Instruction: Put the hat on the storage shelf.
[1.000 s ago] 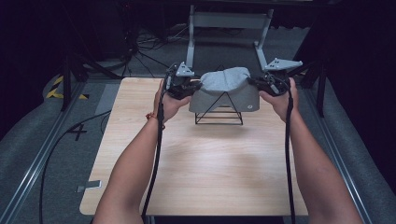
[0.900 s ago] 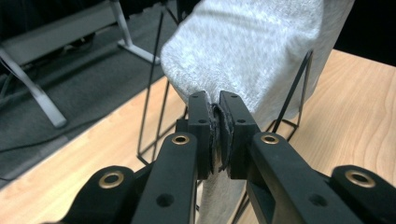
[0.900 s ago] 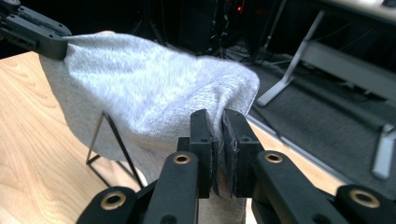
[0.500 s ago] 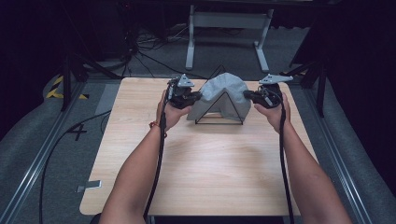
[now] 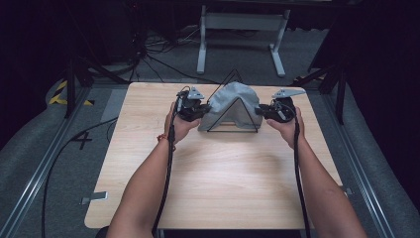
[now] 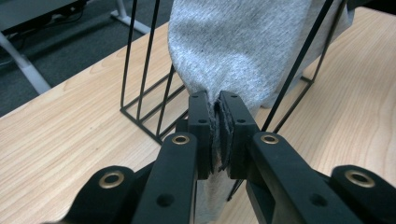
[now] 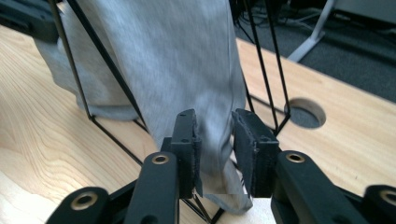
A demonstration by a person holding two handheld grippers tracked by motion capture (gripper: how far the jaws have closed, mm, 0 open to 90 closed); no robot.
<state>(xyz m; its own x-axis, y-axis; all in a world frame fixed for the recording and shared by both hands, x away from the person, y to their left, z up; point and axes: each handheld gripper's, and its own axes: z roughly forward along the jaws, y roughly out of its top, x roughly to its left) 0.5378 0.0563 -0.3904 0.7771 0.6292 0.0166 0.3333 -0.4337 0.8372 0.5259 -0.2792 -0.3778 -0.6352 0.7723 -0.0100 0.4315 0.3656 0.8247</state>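
The soft grey knit cloth [image 5: 230, 104] drapes over the black triangular wire rack [image 5: 233, 115] at the table's [image 5: 218, 183] far centre; light, limp, non-slip; left hand-held gripper [image 6: 218, 122] clamps its hem; right hand-held gripper [image 7: 215, 140] stands apart around the opposite edge; grasp at hems

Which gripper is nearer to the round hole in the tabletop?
Right. The right gripper is at the grey cloth's right edge, just beside the round hole; the left gripper clamps the cloth's far side.
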